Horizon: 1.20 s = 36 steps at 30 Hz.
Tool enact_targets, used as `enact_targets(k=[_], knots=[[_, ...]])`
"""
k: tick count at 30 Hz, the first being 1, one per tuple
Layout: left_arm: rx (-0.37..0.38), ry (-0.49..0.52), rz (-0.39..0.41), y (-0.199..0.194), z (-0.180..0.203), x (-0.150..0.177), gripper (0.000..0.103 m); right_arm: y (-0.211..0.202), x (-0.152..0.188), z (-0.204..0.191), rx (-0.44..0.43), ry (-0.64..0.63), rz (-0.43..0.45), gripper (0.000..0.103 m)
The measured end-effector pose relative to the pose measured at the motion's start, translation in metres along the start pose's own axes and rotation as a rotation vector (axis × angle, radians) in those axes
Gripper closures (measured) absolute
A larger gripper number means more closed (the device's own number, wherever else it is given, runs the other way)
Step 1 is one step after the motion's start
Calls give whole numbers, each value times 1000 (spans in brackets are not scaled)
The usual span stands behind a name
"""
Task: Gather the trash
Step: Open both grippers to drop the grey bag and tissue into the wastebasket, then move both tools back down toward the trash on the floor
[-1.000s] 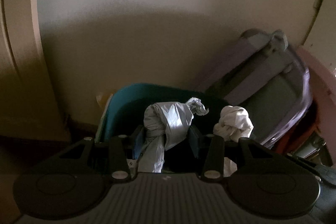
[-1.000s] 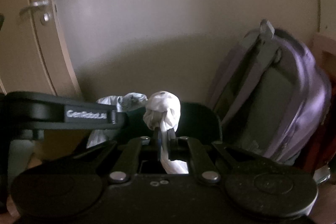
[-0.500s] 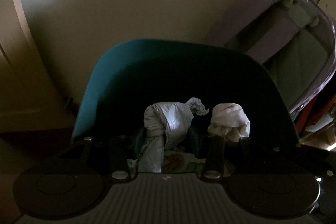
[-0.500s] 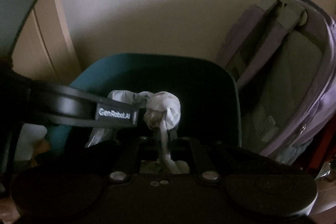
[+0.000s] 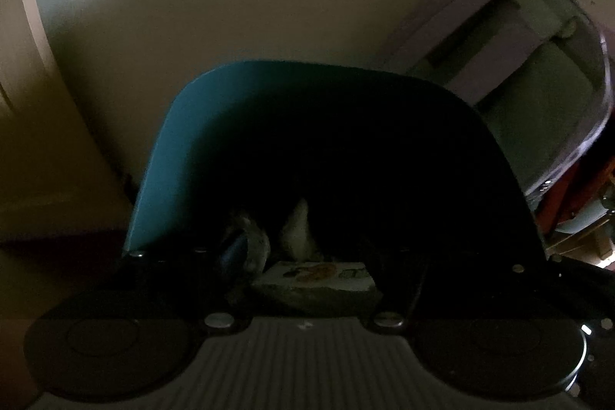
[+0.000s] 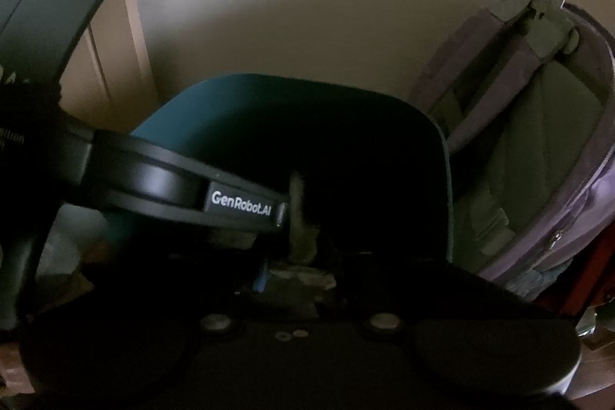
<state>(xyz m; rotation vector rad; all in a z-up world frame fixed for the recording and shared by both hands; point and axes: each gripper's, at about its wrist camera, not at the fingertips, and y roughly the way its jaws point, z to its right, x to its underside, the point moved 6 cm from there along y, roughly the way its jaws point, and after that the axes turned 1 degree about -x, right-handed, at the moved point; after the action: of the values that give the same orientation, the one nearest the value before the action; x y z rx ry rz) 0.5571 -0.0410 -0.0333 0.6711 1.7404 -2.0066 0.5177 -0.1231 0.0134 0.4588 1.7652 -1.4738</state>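
Both grippers reach down into a teal trash bin (image 5: 165, 160), also in the right wrist view (image 6: 173, 110). Its inside is very dark. My left gripper (image 5: 303, 248) has its fingers spread wide; a grey crumpled wad (image 5: 250, 244) lies against the left finger and a pale wad (image 5: 298, 229) sits ahead, over a printed carton (image 5: 315, 273). My right gripper (image 6: 303, 256) is in shadow; a pale paper strip (image 6: 298, 214) stands between its fingers, and I cannot tell whether they pinch it. The left gripper's arm (image 6: 173, 187) crosses that view.
A purple and grey backpack (image 5: 530, 83) leans against the wall right of the bin, also in the right wrist view (image 6: 538, 141). A door and frame (image 6: 130, 25) stand to the left. Red items (image 5: 569, 195) lie at the far right.
Both grippers moved down into the bin and the view darkened. The left gripper's fingers opened and the grey wad it held now lies loose by its left finger.
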Motion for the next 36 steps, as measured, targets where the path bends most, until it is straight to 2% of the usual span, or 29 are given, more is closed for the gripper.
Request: enact_targets(k=[4, 10, 19, 28, 31, 36], knots=[[17, -10, 37, -22, 0, 3, 29, -16, -2, 3, 0, 9, 24, 64], [14, -6, 77, -60, 6, 10, 29, -57, -2, 3, -5, 27, 65, 58], [36, 39, 138, -142, 14, 47, 29, -124, 19, 2, -36, 61, 124, 52], [55, 105, 140, -188, 9, 118, 29, -172, 74, -12, -78, 70, 123, 47], [60, 124, 133, -196, 6, 145, 23, -183, 96, -17, -88, 57, 117, 44], [45, 164, 105, -194, 1, 187, 23, -190, 133, -19, -111, 70, 95, 40]])
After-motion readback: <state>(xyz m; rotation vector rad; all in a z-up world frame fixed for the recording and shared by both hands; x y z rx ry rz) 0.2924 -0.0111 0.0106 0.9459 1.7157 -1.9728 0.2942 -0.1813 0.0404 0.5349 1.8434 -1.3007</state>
